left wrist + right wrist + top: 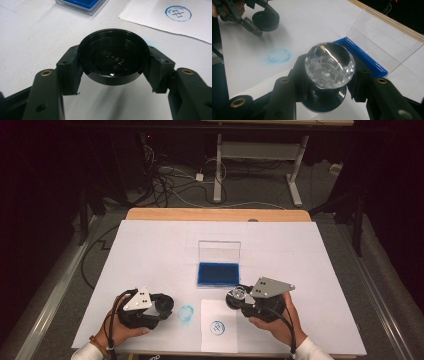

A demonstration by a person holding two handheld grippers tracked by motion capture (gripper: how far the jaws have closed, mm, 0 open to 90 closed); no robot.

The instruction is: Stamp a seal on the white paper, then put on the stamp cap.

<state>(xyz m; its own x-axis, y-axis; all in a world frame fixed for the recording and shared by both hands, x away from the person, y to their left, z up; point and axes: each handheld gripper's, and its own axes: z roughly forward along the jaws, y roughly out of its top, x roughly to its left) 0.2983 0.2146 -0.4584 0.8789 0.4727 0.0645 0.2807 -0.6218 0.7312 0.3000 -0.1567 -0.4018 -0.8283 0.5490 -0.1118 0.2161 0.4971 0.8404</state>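
Jaws of the left gripper (113, 75) pinched a round black cap (113, 58), marked HG-42 on its inner face, by opposite sides of its rim, holding it just above the white tabletop (150, 245). Jaws of the right gripper (327, 85) were clamped on the black base of a stamp (329, 66), its faceted clear knob pointing up toward the camera. In the high view that gripper sat just right of a paper slip (218, 332) bearing one crisp blue round print (217, 327), with a smeared blue ring (186, 313) on the tabletop between the two grippers. Beyond lay the blue ink pad (218, 274), its clear lid (219, 251) standing open.

Both pieces looked like hard, light plastic, smooth enough to slip or twist in a loose grip. The stamp was best held low on its dark collar, not on the slick knob; the cap by its rim, kept level for seating.
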